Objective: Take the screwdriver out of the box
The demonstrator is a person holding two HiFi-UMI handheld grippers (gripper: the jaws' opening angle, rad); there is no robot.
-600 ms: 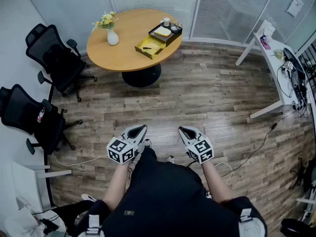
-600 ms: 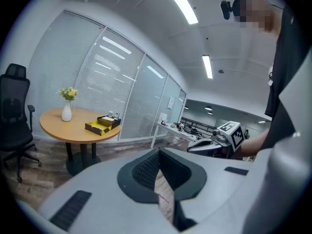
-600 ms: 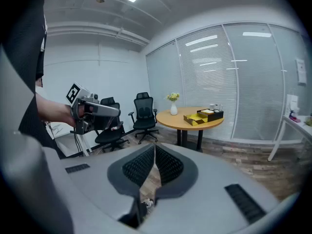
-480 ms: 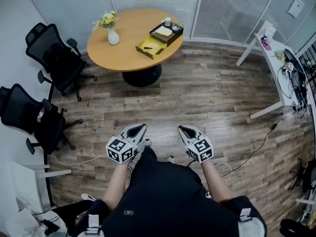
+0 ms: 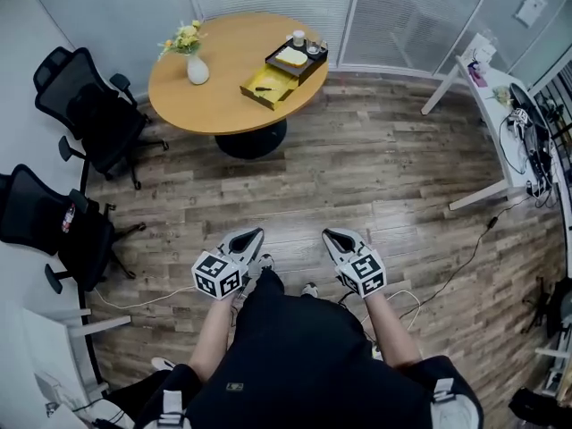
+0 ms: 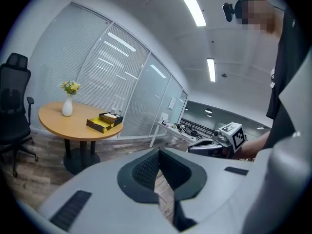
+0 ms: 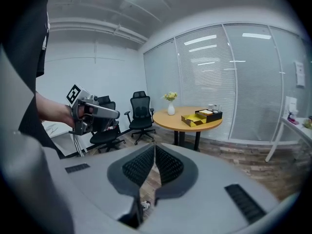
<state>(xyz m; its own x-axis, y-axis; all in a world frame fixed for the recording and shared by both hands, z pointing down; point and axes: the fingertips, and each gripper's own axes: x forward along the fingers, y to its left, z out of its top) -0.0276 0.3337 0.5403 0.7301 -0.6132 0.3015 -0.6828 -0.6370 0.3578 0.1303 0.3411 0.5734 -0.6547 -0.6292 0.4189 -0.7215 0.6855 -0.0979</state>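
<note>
A yellow open box (image 5: 268,84) lies on the round wooden table (image 5: 210,96) far across the room, with a dark screwdriver (image 5: 263,88) inside it. The left gripper view shows the same box (image 6: 101,124), and so does the right gripper view (image 7: 193,119); in both it is too small to show the tool. My left gripper (image 5: 253,236) and right gripper (image 5: 332,236) are held side by side at waist height over the wood floor, well short of the table. Both have their jaws closed together with nothing between them (image 6: 158,152) (image 7: 154,147).
A black tray (image 5: 297,58) with cups sits behind the box, and a white vase (image 5: 196,69) of flowers stands on the table's left. Two black office chairs (image 5: 94,105) (image 5: 54,226) line the left wall. A white desk (image 5: 497,105) and floor cables (image 5: 465,271) are at right.
The head view has shifted a little, so the table and chairs sit further left in the frame. Both grippers keep the same pose and stay shut.
</note>
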